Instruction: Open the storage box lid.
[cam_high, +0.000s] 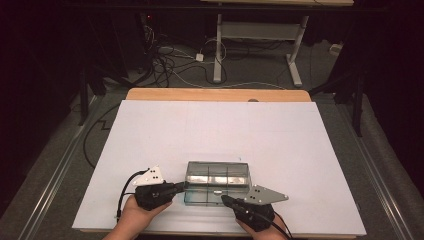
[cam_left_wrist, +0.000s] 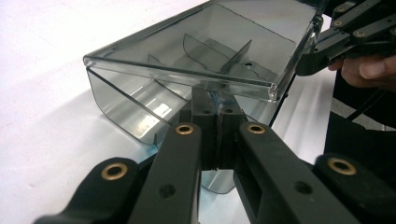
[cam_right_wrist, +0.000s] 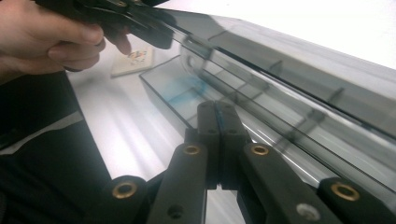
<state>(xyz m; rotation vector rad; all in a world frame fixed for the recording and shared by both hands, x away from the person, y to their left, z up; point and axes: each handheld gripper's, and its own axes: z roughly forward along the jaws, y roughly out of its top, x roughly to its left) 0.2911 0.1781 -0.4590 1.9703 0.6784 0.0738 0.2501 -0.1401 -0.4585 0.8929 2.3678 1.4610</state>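
While the clear plastic box (cam_high: 217, 182) sits near the table's (cam_high: 300, 130) front edge, the left gripper (cam_high: 184, 186) pinches its left wall; the right gripper (cam_high: 225, 199) pinches its front wall.

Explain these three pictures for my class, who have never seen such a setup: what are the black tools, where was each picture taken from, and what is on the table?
A person sits at a table covered by a white sheet and holds a hand tool in each hand. Each tool is a gripper with two black jaws. The wide picture comes from a fixed camera overhead: the left gripper is at its left, the right gripper at its right. The other two pictures come from small cameras that ride on the grippers and look along their jaws.

On the sheet lies a clear plastic box with dividers inside and a hinged lid, partly raised. Both grippers have their jaws shut. The left gripper view shows its jaws pinching the box's thin edge. The right gripper's jaws meet at the box's near edge; whether they pinch it I cannot tell.
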